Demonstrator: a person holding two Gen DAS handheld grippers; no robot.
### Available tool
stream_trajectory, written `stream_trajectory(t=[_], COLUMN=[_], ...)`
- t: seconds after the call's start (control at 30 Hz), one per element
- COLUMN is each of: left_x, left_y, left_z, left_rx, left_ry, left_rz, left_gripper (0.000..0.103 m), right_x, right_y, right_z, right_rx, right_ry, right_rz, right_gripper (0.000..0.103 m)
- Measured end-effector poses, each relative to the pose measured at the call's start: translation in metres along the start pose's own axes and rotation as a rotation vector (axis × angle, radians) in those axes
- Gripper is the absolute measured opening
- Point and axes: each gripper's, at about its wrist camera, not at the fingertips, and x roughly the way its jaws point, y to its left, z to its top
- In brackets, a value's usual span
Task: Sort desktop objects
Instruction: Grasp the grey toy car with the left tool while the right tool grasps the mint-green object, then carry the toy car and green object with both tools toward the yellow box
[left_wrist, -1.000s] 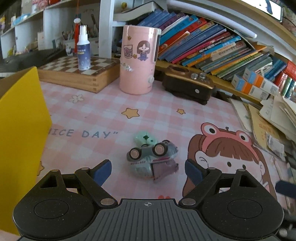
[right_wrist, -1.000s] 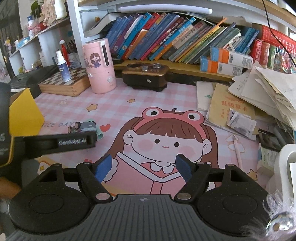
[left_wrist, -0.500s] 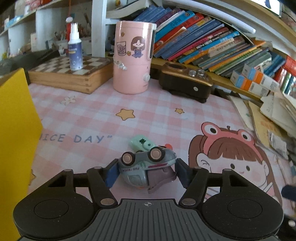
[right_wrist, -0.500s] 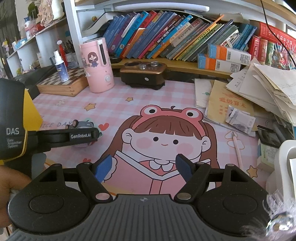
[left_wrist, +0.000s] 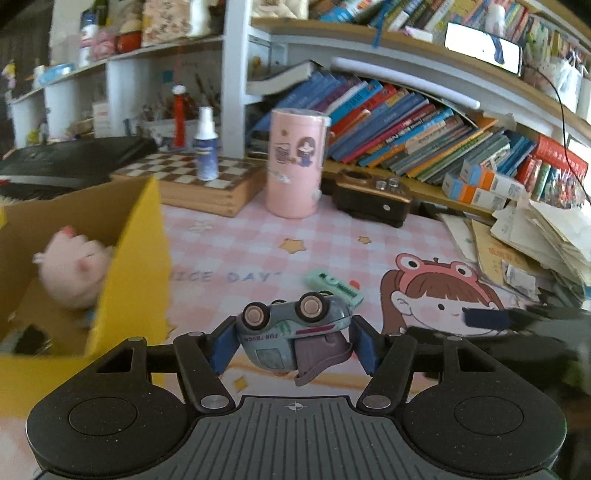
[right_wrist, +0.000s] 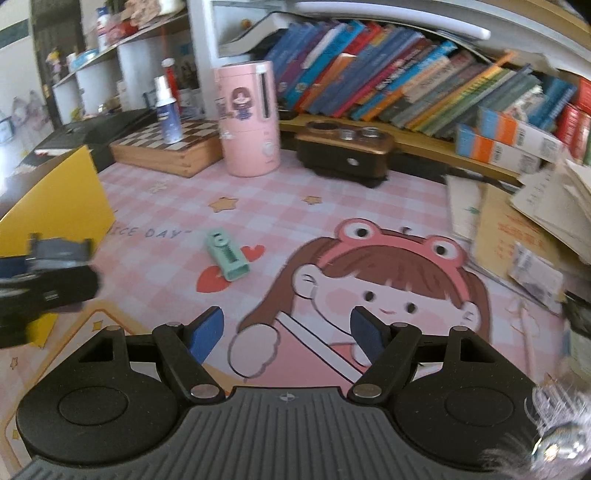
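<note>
Lower centre of the left wrist view, the left gripper (left_wrist: 293, 341) clamps an upturned grey-blue toy car (left_wrist: 291, 332) lettered "FUN TRUCK". The right gripper (right_wrist: 286, 332) gapes wide, holding nothing. Beyond, a mint-green eraser (right_wrist: 227, 254) lies beside "NICE DAY" on the pink checked desk mat (right_wrist: 280, 199).

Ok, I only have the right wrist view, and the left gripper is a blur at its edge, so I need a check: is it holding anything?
Observer: Yes. The left gripper is shut on a blue-grey toy car, wheels up.
Operator: Anything in the yellow box?
Observer: The yellow box holds a pink plush toy.
Operator: Is the car over the box?
Observer: No, it is beside the box's wall, in front of the green eraser.
</note>
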Motion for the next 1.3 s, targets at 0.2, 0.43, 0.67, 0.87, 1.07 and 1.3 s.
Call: stream_trajectory(t=[0.2, 0.43, 0.67, 0.87, 1.07, 1.3], left_x=[-0.032, -0.055, -0.066, -0.073, -0.082, -0.095], left_y=[0.01, 0.012, 0.012, 0.014, 0.016, 0.023], left_z=[-0.004, -0.003, -0.005, -0.008, -0.011, -0.017], left_rx=[-0.039, -0.055, -0.065, -0.083, -0.095, -0.121], left_ry=[-0.035, -0.082, -0.107, -0.118, -0.137, -0.172], left_rz=[0.015, 0.019, 0.012, 0.017, 0.011, -0.014], left_gripper=[0.064, 0.064, 0.064, 0.064, 0.064, 0.064], right_x=[0.026, 0.066, 0.092, 0.095, 0.088, 0.048], right_y=[0.012, 0.024, 0.026, 0.03, 0.031, 0.038], right_z=[0.006, 0.024, 0.031, 0.032, 0.035, 0.032], right_rx=[-0.087, -0.148, -0.153, -0.187, -0.193, -0.134], right_ry=[-0.046, -0.061, -0.026, -0.039, -0.016, -0.028], right_rz=[0.079, 0.162, 0.154, 0.147, 0.159, 0.171], right_gripper=[0.072, 0.068, 0.055, 0.031, 0.023, 0.023])
